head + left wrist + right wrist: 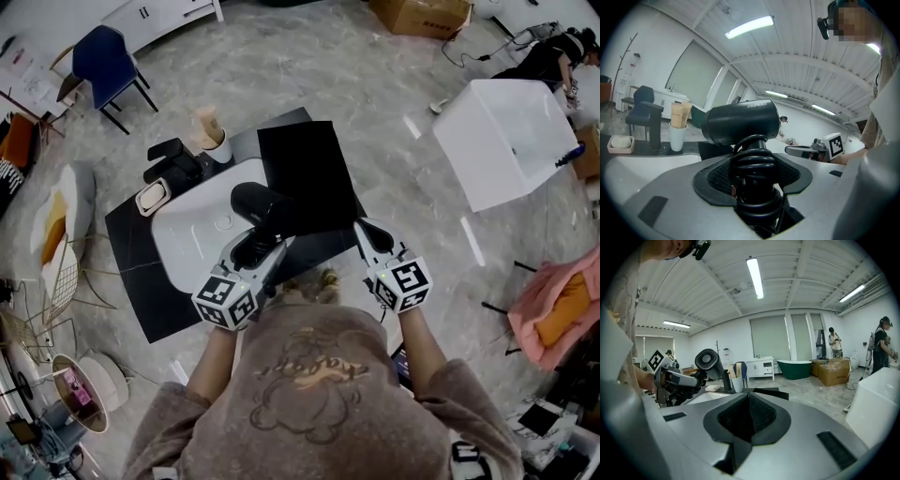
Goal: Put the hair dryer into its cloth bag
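My left gripper (255,246) is shut on the handle of the black hair dryer (255,204), which has its black cord coiled round it. The dryer's barrel (740,123) stands upright above the jaws (754,173), over the white basin. The flat black cloth bag (309,178) lies on the counter just right of the dryer. My right gripper (366,230) is at the bag's near right corner, jaws shut, and seems to pinch the cloth edge (768,393). From the right gripper view (749,401), the dryer (707,361) and left gripper (679,378) show at left.
A white basin (192,234) sits in a black counter (141,272) with a black faucet (173,159), soap dish (153,197) and cup of wooden items (214,141). A blue chair (105,61), white tub (511,141) and cardboard box (422,14) stand around. People (881,345) stand far off.
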The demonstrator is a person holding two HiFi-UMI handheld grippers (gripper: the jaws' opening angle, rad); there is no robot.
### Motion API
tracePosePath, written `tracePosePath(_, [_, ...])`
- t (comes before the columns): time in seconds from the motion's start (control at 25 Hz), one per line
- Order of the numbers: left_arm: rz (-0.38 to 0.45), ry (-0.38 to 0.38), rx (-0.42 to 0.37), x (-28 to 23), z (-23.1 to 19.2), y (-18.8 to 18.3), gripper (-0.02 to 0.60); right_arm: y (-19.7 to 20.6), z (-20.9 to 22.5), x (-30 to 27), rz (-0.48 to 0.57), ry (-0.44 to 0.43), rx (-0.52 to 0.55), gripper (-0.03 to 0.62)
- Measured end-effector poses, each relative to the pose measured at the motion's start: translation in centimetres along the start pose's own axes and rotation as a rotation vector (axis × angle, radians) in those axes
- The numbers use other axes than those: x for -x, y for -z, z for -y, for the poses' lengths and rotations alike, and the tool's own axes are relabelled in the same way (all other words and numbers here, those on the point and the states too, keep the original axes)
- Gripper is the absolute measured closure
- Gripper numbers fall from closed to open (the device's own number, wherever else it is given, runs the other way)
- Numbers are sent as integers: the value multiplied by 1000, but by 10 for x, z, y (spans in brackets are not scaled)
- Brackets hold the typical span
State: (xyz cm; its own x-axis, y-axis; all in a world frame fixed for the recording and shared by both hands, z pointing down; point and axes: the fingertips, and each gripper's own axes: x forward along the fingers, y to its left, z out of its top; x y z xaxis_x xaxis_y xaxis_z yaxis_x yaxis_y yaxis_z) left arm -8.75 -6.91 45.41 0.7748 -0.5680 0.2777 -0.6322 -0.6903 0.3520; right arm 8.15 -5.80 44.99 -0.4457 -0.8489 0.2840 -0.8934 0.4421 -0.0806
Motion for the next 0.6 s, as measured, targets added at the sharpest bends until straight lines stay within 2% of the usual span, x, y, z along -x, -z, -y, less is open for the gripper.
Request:
tracePosePath(0.12, [7, -13, 12, -5, -1, 0, 322, 4, 3, -6, -32, -46, 17, 526])
tracePosePath(0.44, [17, -36, 38, -13, 1, -1, 322, 17, 8, -18, -104, -141, 22, 415])
tracePosePath(0.6, [20, -49, 46, -18, -1, 0, 322, 33, 13, -31, -170, -187, 67, 365])
